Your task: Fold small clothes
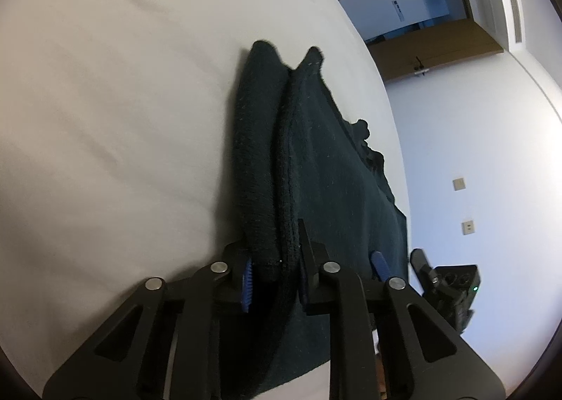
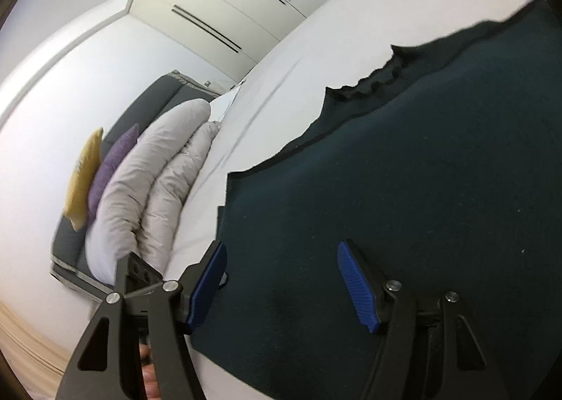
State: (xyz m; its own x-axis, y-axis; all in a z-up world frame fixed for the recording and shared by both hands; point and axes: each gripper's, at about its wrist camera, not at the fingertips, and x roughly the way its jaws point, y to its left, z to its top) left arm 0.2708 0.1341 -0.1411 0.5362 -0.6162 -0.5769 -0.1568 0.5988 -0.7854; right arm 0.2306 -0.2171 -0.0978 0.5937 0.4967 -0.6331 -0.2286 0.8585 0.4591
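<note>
The left hand-held gripper (image 1: 274,277) is clamped on a doubled-over edge of the dark garment (image 1: 316,171), the thick fold of fabric pinched between its blue-padded fingers (image 1: 247,282) and standing up as two ridges that run away from the camera to a pair of raised points. In the same view a black piece of the other gripper (image 1: 453,289) with a small green light shows at the garment's near right corner, by the edge of the bed. The right hand-held gripper (image 2: 284,280) stands wide apart and holds nothing: one blue pad (image 2: 207,287) sits at the garment's left edge, right where the cloth meets the sheet, and the other blue pad (image 2: 354,285) lies over the middle of the flat fabric. From that side the dark garment (image 2: 404,189) spreads smooth and wide over the white bed (image 2: 267,101), with a ruffled, wavy hem along its far edge. The bed's sheet (image 1: 123,101) shows long soft creases to the left of the gripped fold. Beyond the bed, in the right wrist view, a pale folded duvet (image 2: 154,182) leans against a grey sofa (image 2: 165,90), with a purple cushion (image 2: 112,161) and a mustard cushion (image 2: 84,175) behind it. In the left wrist view a wooden door (image 1: 435,48) stands in the far white wall.
</note>
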